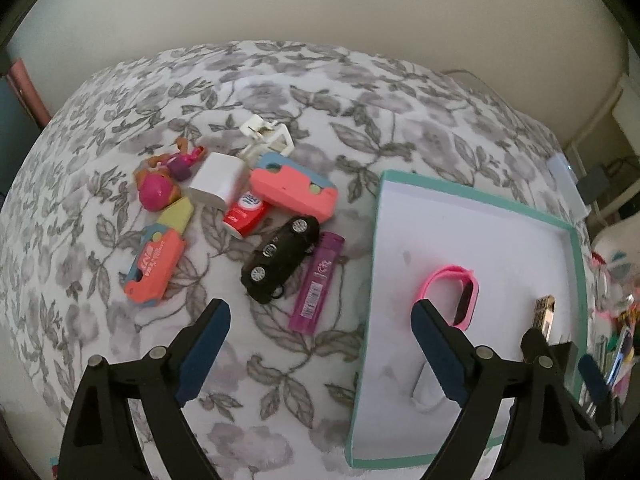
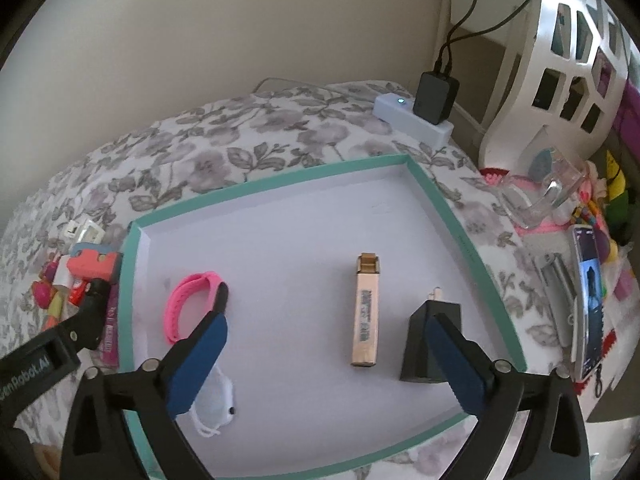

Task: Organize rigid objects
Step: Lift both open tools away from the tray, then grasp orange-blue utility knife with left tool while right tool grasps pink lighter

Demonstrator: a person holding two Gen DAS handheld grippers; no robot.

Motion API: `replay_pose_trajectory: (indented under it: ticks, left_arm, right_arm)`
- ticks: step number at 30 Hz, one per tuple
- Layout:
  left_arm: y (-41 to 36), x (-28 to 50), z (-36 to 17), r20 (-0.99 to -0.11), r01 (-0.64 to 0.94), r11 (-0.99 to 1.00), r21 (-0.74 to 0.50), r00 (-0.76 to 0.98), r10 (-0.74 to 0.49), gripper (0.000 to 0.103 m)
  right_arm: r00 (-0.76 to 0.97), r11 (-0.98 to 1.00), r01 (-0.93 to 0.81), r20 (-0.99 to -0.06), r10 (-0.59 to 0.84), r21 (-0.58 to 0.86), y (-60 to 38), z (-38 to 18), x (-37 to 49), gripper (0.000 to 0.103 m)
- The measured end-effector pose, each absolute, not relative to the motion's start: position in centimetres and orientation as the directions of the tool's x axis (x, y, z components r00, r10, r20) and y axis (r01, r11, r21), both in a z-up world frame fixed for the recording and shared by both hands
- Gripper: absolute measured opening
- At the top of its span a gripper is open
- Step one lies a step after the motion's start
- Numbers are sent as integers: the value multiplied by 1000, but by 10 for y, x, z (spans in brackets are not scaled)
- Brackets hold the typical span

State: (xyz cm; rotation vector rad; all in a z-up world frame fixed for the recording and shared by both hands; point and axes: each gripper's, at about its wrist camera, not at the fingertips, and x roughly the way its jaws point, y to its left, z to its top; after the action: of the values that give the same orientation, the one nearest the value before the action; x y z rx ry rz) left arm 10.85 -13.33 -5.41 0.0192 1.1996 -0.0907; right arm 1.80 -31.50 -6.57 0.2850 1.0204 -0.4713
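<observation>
A teal-rimmed white tray [image 1: 578,264] [image 2: 472,256] lies on the floral cloth. In it are a pink wristband [image 1: 460,292] [image 2: 190,304], a beige lighter [image 2: 365,312] [image 1: 545,316], a black charger block [image 2: 424,344] and a small white object [image 2: 218,404]. Left of the tray lies a pile: black toy car [image 1: 280,258], purple lighter [image 1: 318,282], red can [image 1: 245,214], white cube [image 1: 218,184], two coral toys [image 1: 294,190] [image 1: 156,266] and a pink doll [image 1: 158,190]. My left gripper [image 1: 320,316] is open above the cloth, near the purple lighter. My right gripper [image 2: 326,324] is open over the tray around the beige lighter.
A light power strip [image 2: 412,122] with a black adapter [image 2: 436,96] sits at the far corner. To the right are a white chair [image 2: 560,60], a glass cup [image 2: 548,196], a phone [image 2: 590,300] and colourful clutter. A wall runs behind.
</observation>
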Motion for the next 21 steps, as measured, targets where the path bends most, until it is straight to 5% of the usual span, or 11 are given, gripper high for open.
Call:
replay_pose_trajectory:
  ticks: [21]
  left_arm:
    - [-54, 142, -15, -873, -44, 999, -9, 488, 13, 93]
  right_arm:
    - [522, 941, 334, -841, -144, 46, -245, -31, 50, 102]
